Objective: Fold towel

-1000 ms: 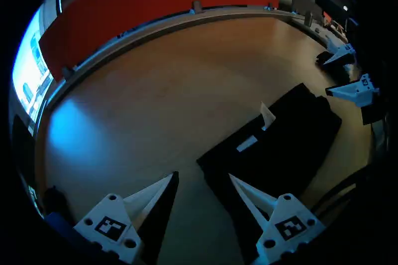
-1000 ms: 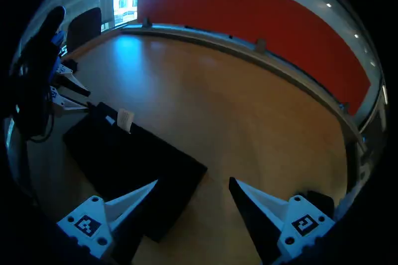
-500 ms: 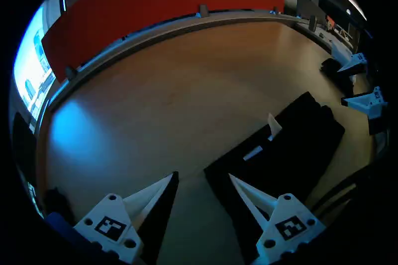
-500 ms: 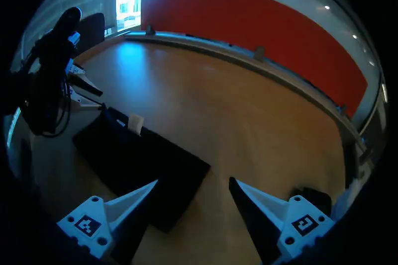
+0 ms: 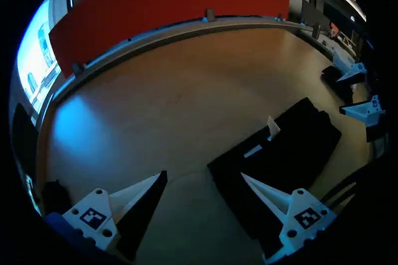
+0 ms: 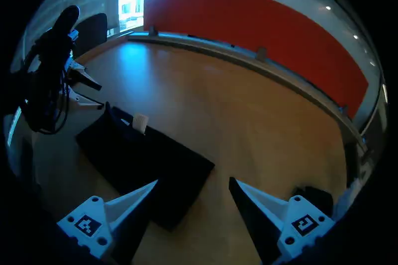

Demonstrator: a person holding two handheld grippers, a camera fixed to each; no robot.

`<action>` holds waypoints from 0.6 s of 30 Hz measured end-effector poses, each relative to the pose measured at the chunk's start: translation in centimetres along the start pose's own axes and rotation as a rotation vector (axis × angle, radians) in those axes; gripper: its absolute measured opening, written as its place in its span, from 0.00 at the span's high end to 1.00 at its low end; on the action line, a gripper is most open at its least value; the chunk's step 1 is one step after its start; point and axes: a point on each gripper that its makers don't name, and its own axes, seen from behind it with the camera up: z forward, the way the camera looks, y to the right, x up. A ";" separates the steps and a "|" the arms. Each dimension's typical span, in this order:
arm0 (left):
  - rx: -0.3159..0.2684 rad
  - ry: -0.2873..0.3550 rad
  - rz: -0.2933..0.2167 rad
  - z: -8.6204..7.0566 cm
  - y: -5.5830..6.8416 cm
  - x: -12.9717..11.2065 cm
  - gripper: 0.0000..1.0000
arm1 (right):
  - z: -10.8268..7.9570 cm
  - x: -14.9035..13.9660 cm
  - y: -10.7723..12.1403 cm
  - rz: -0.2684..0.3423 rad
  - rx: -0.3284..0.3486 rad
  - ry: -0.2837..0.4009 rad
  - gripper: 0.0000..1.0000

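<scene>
A black towel [image 5: 286,158] lies folded flat on the wooden table [image 5: 164,96], with a white label [image 5: 272,127] standing up from its far edge. My left gripper [image 5: 203,174] is open, its right finger over the towel's near corner and its left finger over bare wood. In the right gripper view the same towel [image 6: 144,158] and label [image 6: 140,123] lie ahead to the left. My right gripper [image 6: 193,181] is open above the towel's near corner, holding nothing. Each gripper also appears from across the towel: the right gripper [image 5: 340,95] and the left gripper [image 6: 101,98] with a gloved hand behind it.
A red partition [image 6: 268,26] runs along the table's far edge. A dark chair [image 6: 92,26] stands by the bright window. A small dark object [image 6: 313,198] lies near my right gripper's right finger. Bare wood stretches beyond the towel.
The left gripper's jaws have spread wider than before. Both views shifted slightly; the towel stays flat where it was.
</scene>
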 end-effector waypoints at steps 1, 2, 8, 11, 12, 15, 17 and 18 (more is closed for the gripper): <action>0.004 0.002 -0.007 -0.3 -0.1 -0.1 0.02 | 0.0 0.0 -0.1 -0.002 0.001 0.001 0.00; 0.007 0.004 -0.014 -0.5 -0.3 -0.3 0.02 | 0.0 0.0 -0.2 -0.004 0.003 0.002 0.00; 0.036 0.014 -0.053 -2.3 -1.1 -1.5 0.01 | 0.5 0.1 -0.6 -0.013 0.010 0.000 0.00; 0.051 0.018 -0.070 -3.2 -1.5 -2.2 0.01 | 0.8 0.1 -0.8 -0.016 0.015 0.000 0.00; 0.056 0.019 -0.076 -3.4 -1.7 -2.5 0.01 | 0.9 0.2 -0.9 -0.017 0.017 0.000 0.00; 0.072 0.021 -0.094 -4.2 -2.0 -3.3 0.02 | 1.2 0.2 -1.3 -0.025 0.023 -0.002 0.00; 0.081 0.024 -0.110 -4.7 -2.3 -3.8 0.02 | 1.4 0.4 -1.6 -0.032 0.028 -0.001 0.00; 0.085 0.025 -0.117 -5.0 -2.3 -4.0 0.02 | 1.5 0.4 -1.8 -0.035 0.031 -0.001 0.00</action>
